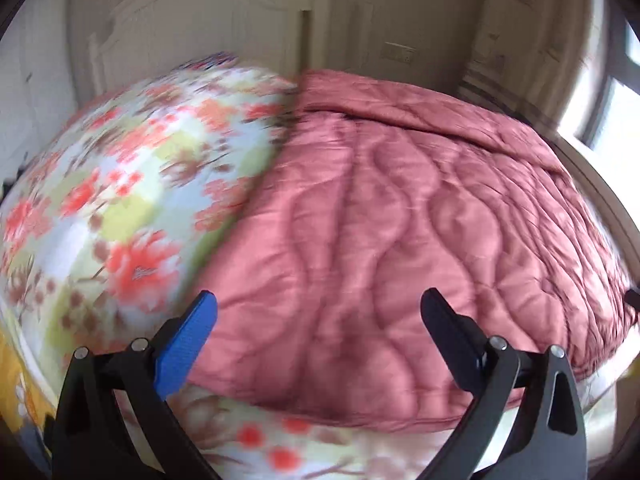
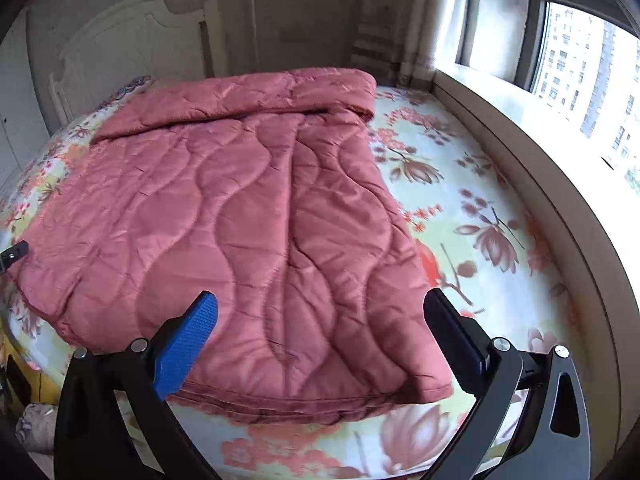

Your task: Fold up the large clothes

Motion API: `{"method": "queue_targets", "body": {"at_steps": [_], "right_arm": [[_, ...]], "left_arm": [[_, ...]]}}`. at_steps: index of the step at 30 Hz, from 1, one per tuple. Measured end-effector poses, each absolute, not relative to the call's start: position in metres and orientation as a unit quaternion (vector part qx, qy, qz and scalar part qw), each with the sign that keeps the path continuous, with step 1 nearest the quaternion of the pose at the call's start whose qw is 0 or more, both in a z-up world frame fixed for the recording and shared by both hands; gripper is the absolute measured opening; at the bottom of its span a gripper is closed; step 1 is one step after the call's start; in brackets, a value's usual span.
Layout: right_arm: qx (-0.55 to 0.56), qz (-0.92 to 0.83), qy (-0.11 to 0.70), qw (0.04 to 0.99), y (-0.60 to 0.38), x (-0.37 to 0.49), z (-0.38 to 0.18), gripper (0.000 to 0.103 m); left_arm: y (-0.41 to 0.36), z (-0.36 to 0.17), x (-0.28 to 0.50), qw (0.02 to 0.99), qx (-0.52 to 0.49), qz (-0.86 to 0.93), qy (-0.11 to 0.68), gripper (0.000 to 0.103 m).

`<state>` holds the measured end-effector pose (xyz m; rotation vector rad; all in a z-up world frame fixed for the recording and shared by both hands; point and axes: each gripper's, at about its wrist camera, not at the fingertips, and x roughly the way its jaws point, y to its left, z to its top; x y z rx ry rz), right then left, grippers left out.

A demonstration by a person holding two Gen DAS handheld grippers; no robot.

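A large pink quilted blanket (image 2: 240, 216) lies folded on a bed with a floral sheet (image 2: 480, 216). Its far end is turned back over itself in a thick fold (image 2: 280, 92). In the left wrist view the same blanket (image 1: 400, 232) fills the middle and right, and the view is blurred. My left gripper (image 1: 318, 304) hangs open above the blanket's near left part, holding nothing. Over the blanket's near edge my right gripper (image 2: 320, 306) stands open, also with nothing in it. A dark tip of the left gripper (image 2: 14, 256) shows at the blanket's left edge.
A white headboard (image 2: 120, 36) stands against the wall behind the bed. A window (image 2: 580, 60) and its wide sill (image 2: 540, 152) run along the right side. Floral sheet (image 1: 112, 200) covers the bed's left part. Yellow cloth (image 2: 24, 364) hangs low at the near left.
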<state>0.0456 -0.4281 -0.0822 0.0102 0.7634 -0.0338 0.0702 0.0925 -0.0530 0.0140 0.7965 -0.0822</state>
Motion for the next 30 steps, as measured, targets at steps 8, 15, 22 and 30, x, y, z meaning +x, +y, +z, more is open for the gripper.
{"method": "queue_targets", "body": {"at_steps": [8, 15, 22, 30], "right_arm": [[-0.071, 0.068, 0.400, 0.911, -0.328, 0.068, -0.121, 0.098], [-0.029, 0.002, 0.387, 0.922, -0.396, 0.061, -0.093, 0.098], [0.070, -0.059, 0.414, 0.906, -0.480, 0.062, -0.119, 0.098], [0.069, -0.025, 0.390, 0.918, -0.466, 0.052, -0.125, 0.068]], "left_arm": [[0.041, -0.079, 0.071, 0.905, 0.095, -0.089, 0.406, 0.101], [0.136, -0.067, 0.076, 0.915, -0.013, 0.003, 0.404, 0.101], [0.168, -0.077, 0.087, 0.903, -0.055, 0.011, 0.427, 0.101], [0.120, -0.079, 0.088, 0.904, 0.010, -0.058, 0.423, 0.084]]}}
